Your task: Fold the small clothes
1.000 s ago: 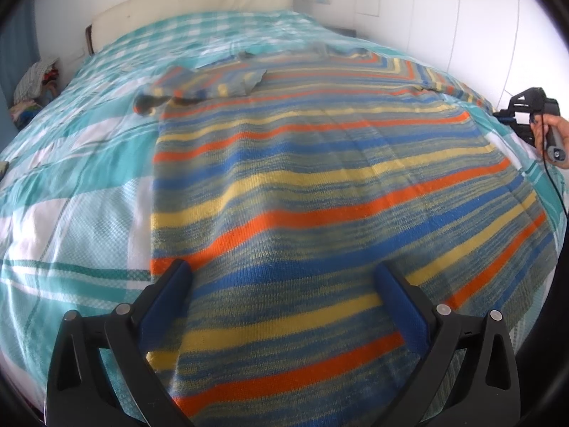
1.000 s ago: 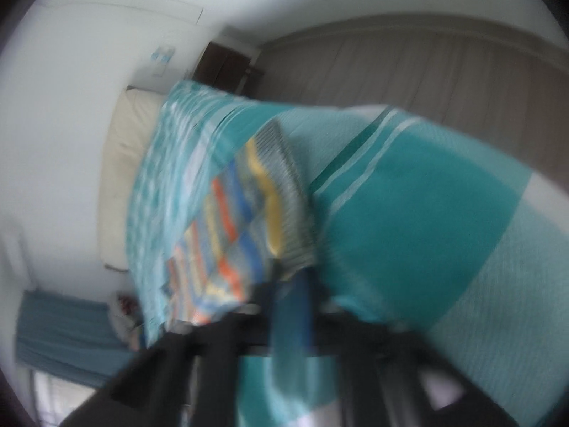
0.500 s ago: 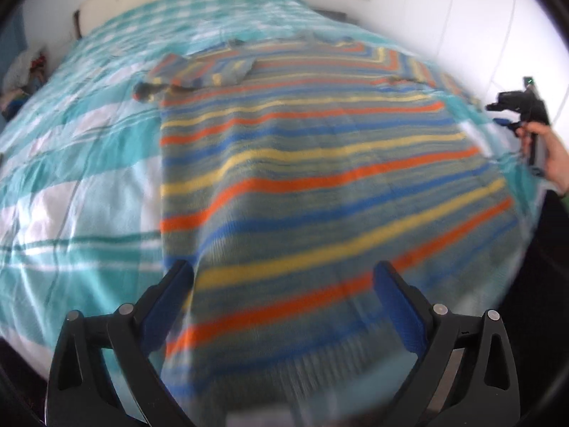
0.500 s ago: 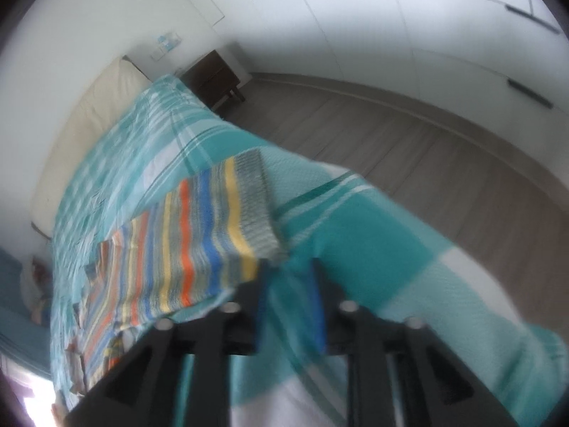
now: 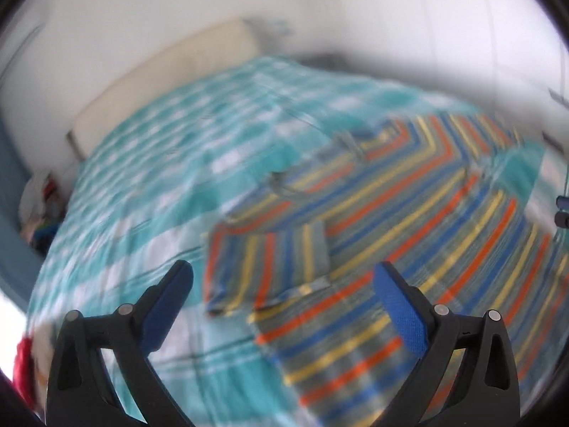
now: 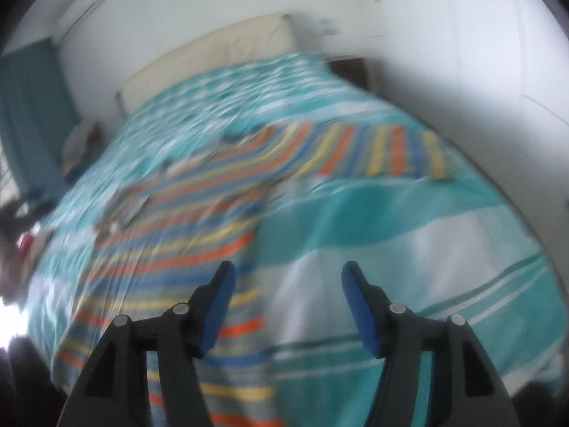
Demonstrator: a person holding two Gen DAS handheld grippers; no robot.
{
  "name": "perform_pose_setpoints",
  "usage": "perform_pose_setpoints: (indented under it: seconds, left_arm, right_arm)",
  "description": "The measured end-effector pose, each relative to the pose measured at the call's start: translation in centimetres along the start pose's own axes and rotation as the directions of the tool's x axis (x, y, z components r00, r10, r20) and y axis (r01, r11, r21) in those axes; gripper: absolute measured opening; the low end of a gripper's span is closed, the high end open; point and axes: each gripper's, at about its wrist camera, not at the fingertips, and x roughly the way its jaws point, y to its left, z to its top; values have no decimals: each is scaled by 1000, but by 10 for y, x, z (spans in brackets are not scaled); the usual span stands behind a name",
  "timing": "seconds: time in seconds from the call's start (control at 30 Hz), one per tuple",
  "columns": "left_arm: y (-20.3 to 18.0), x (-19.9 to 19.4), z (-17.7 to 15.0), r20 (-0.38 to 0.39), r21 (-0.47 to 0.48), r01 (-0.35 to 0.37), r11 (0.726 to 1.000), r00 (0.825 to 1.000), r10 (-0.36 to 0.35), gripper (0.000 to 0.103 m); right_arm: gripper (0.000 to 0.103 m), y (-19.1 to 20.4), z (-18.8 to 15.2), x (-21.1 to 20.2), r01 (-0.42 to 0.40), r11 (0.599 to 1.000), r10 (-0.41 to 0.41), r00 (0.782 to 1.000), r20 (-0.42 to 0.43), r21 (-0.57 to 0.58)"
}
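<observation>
Sweater (image 5: pixel 409 220), striped orange, blue and yellow, lies spread on the bed (image 5: pixel 149 185), toward its foot end and right-hand side. Both frames are motion-blurred, so fine detail is unclear.

Left gripper (image 5: pixel 284 295) hangs above the sweater's left part w/ jaws wide apart, nothing between them. Right gripper (image 6: pixel 288 302) hovers over the bed's right side, jaws also apart and empty, w/ the sweater's right edge just beside its left finger.

Progress, judged from how things lie:
- One sleeve (image 5: pixel 266 267) appears folded in across the body on the left side; its cuff lies on the stripes.
- Other sleeve (image 6: pixel 373 156) is stretched out flat toward the bed's right edge, not yet folded.
- Body is at full length, hem near the foot edge; no crosswise fold shows.

So approx. one fold of several looks done. Left to do, prob.: bring the right sleeve in, then fold the body in half or thirds.

Headboard (image 5: pixel 167 82) sits at the far end by the wall; a pile of stuff (image 5: pixel 39 206) shows on the floor by the bed's left side, too blurred to identify.
</observation>
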Motion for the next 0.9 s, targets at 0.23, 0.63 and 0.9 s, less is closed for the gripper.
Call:
perform_pose_setpoints:
  seconds: [0.23, 0.63, 0.9]
  left_arm:
    - [-12, 104, -37, -257, 56, 103, 993, 963, -86, 58]
    - [249, 16, -139, -117, -903, -91, 420, 993, -35, 4]
    - [264, 13, -244, -211, -958, -192, 214, 975, -68, 1]
  right_arm:
    - [62, 6, -22, 7, -16, 998, 14, 999, -36, -55]
    - [62, 14, -20, 10, -24, 999, 24, 1000, -8, -48]
    - [62, 24, -24, 20, -22, 996, 19, 999, -40, -89]
